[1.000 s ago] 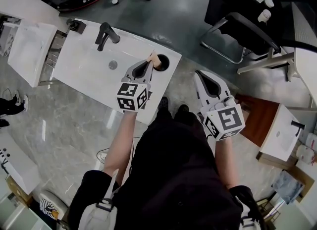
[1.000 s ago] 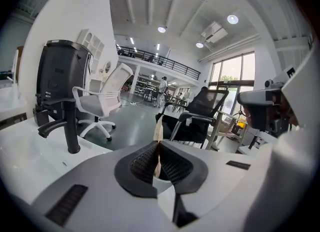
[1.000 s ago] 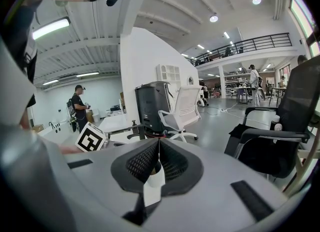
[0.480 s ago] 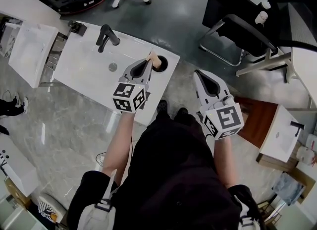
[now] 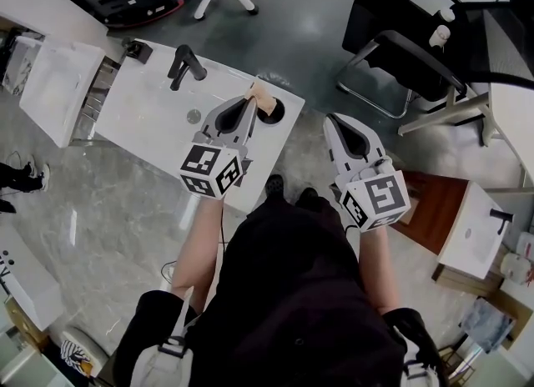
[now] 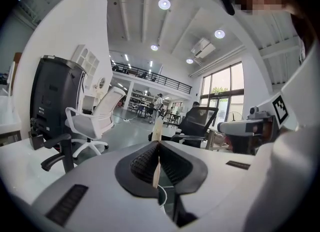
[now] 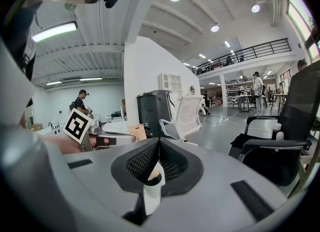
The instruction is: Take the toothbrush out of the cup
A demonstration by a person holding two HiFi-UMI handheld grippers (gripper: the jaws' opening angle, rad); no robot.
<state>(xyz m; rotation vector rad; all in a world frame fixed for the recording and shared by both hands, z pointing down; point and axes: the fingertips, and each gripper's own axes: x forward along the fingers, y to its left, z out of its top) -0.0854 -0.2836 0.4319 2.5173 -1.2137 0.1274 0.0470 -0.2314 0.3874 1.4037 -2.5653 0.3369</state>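
Since 1 s ago the left gripper (image 5: 250, 103) has drawn back a bit toward the person; the right gripper (image 5: 332, 118) is approx. where it was. The left jaws are clenched on the toothbrush (image 6: 157, 127) — a thin, flat, pale wood-coloured stick. It stands upright in the seam between the ribbed black pads (image 6: 142, 163). Its top pokes out above the tips and its lower end runs down toward the cup (image 5: 284, 111). The cup sits at the near-right corner of the counter (image 5: 150, 123), round w/ a dark inside; in the left gripper view its rim shows white just under the jaws. Can't tell whether the stick's end is inside it. The right jaws are pressed together w/ nothing gripped, out over the grey floor (image 5: 292, 18) beside the counter. The counter is smooth, glossy white — a black faucet (image 5: 185, 64) stands at its far side.
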